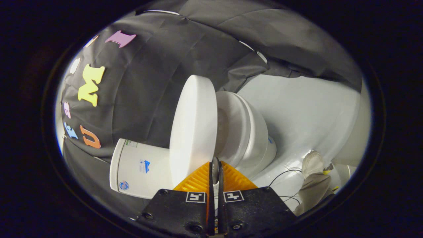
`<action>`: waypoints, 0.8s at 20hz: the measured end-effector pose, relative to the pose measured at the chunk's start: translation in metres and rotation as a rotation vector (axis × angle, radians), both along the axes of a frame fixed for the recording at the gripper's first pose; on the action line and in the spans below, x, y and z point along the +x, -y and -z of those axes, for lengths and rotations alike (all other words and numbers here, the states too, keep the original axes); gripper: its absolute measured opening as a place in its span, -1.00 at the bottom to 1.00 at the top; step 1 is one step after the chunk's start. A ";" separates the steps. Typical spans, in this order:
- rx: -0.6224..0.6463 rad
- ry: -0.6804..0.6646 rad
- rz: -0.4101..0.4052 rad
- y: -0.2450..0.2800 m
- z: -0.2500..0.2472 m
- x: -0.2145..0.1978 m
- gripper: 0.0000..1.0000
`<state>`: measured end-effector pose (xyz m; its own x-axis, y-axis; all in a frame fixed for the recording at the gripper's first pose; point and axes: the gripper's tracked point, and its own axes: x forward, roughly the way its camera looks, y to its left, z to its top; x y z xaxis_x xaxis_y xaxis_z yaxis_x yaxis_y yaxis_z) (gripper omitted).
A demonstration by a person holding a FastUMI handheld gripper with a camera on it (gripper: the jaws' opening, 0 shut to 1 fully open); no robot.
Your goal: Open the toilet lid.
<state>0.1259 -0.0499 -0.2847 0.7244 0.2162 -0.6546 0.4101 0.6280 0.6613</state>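
Between the nearly closed fingers (215,172) the rim of the toilet lid (193,129) is seen, and it appears to be pinched there, though full contact of both fingers cannot be confirmed; the lid is raised well off the toilet seat (236,127), close to upright, with the cistern (140,168) just behind it; the lifting step is judged to be nearly done; a further push of the lid back toward the cistern is called for, followed by a release; a person's shoe (312,163) is seen on the floor (297,109) beyond the bowl (261,142).
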 end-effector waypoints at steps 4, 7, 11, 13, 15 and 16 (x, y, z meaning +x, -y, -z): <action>-0.059 0.009 -0.014 -0.008 -0.016 0.002 -0.86; -0.102 0.010 -0.041 -0.009 -0.027 0.004 -0.86; -0.101 0.068 -0.064 -0.032 -0.061 0.014 -0.86; -0.127 0.090 -0.090 -0.045 -0.075 0.019 -0.86; -0.190 0.096 -0.112 -0.049 -0.084 0.019 -0.86; -0.208 0.099 -0.116 -0.051 -0.088 0.020 -0.87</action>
<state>0.1462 0.0015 -0.1969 0.7657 0.1699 -0.6204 0.2668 0.7937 0.5467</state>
